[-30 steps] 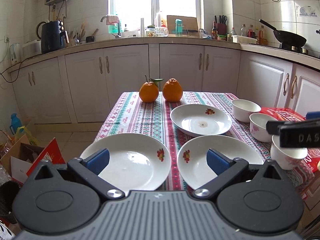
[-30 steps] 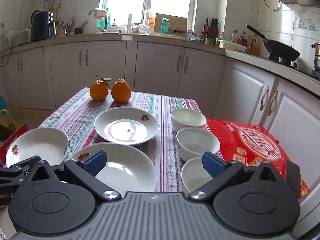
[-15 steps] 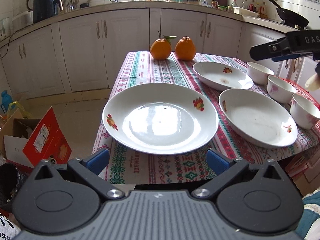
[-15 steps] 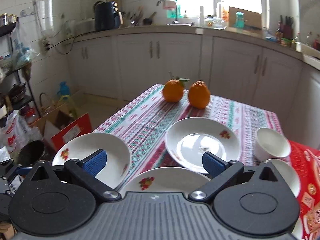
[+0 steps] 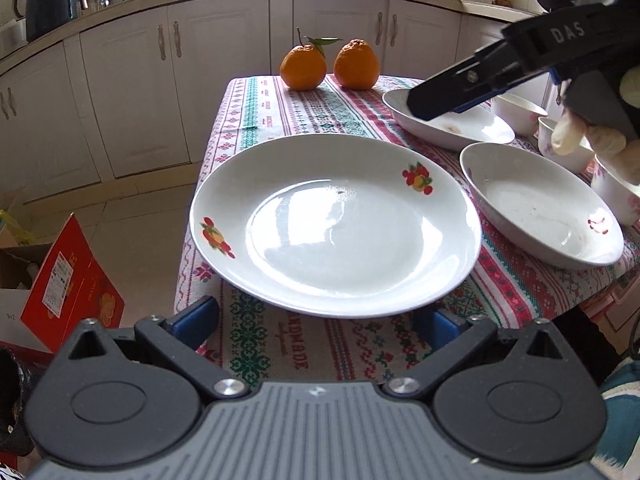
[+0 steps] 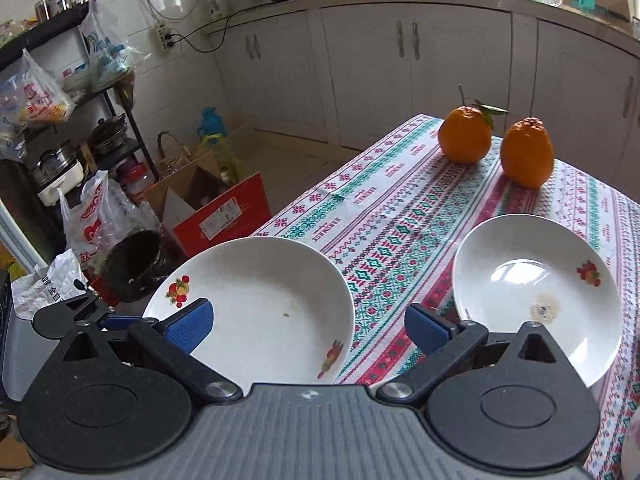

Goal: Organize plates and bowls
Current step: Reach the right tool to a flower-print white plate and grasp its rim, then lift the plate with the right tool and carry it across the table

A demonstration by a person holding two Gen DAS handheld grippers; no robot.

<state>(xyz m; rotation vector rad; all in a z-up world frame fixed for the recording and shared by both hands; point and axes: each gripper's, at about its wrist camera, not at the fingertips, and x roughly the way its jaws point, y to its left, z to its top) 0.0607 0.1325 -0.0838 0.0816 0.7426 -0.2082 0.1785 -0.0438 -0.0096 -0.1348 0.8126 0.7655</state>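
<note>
Three white plates with fruit prints lie on the patterned tablecloth. The near-left plate [image 5: 336, 224] overhangs the table's front edge; my open left gripper [image 5: 316, 322] sits just below its near rim, empty. A second plate [image 5: 540, 208] lies to its right, a third [image 5: 472, 128] behind. Three white bowls [image 5: 518, 114] stand along the right edge. My right gripper [image 6: 306, 326] is open and empty, hovering between the near-left plate [image 6: 256, 304] and the far plate [image 6: 536, 296]; in the left wrist view its finger [image 5: 452, 94] reaches over the far plate.
Two oranges [image 5: 330, 66] stand at the table's far end [image 6: 496, 148]. Red cardboard boxes [image 5: 68, 284], bags and a black pot [image 6: 132, 266] crowd the floor left of the table. White cabinets [image 5: 224, 68] run behind.
My left gripper dropped lower and closer to the near-left plate's rim. My right gripper swung left and forward, over the plates, away from the bowls.
</note>
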